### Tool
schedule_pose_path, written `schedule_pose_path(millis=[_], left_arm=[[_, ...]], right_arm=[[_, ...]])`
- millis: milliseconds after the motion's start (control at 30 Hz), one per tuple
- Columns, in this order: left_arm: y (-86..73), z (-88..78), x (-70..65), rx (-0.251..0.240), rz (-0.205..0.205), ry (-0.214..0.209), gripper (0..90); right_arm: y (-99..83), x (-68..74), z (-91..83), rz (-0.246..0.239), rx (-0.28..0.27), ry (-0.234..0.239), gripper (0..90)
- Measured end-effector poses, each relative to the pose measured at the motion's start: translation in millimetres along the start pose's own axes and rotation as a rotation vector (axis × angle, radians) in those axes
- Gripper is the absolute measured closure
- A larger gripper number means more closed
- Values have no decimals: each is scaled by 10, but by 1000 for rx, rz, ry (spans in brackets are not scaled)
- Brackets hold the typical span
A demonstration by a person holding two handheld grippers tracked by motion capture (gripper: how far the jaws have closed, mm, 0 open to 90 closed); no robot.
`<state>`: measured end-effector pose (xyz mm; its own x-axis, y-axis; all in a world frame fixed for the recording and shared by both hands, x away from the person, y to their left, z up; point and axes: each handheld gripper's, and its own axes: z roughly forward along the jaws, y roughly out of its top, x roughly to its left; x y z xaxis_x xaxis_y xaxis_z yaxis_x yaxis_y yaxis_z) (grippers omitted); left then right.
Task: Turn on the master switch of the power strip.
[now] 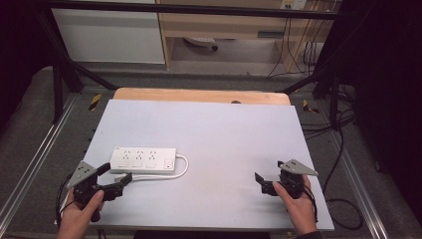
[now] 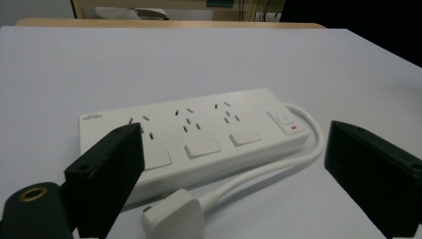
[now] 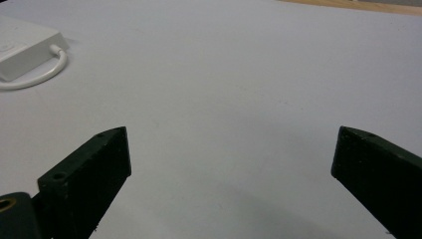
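Tongs, left [image 2: 226, 169]: jaws apart, nothing clamped; plug and strip lie just ahead between them.
Tongs, right [image 1: 271, 183]: jaws apart, empty, well apart from the strip.
Plug [image 2: 174, 216]: white, hard, light, probably smooth; best hold judged across its flat sides.
Cord [image 2: 278, 167]: one, springy loop; will likely resist and pull back.
Power strip [image 2: 194, 137]: one, rigid, light; three socket groups, three switches, one main button.
Counter [image 1: 214, 134]: pale sheet; strip sits front-left.

The white power strip [image 2: 194, 142] carries a small grey brand mark at one top corner, near its first socket, but the print is too small and blurred to read. I can make out no other lettering or numbers anywhere.
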<state>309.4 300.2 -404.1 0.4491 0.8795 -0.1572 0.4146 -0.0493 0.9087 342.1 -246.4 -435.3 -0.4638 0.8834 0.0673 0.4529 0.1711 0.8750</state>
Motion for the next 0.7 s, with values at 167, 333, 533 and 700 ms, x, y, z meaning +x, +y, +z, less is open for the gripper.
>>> schedule_pose_path(millis=[167,333,533,700], left_arm=[[85,40,-49,-13,11,-10,91],[144,105,-165,-5,42,-35,89],[227,225,-274,2,50,-50,90],[289,319,-338,7,58,-65,87]], right_arm=[[-9,-2,-2,2,6,14,37],[0,7,6,-6,5,21,32],[-3,-3,-9,1,1,18,30],[2,-9,-27,6,-8,16,30]])
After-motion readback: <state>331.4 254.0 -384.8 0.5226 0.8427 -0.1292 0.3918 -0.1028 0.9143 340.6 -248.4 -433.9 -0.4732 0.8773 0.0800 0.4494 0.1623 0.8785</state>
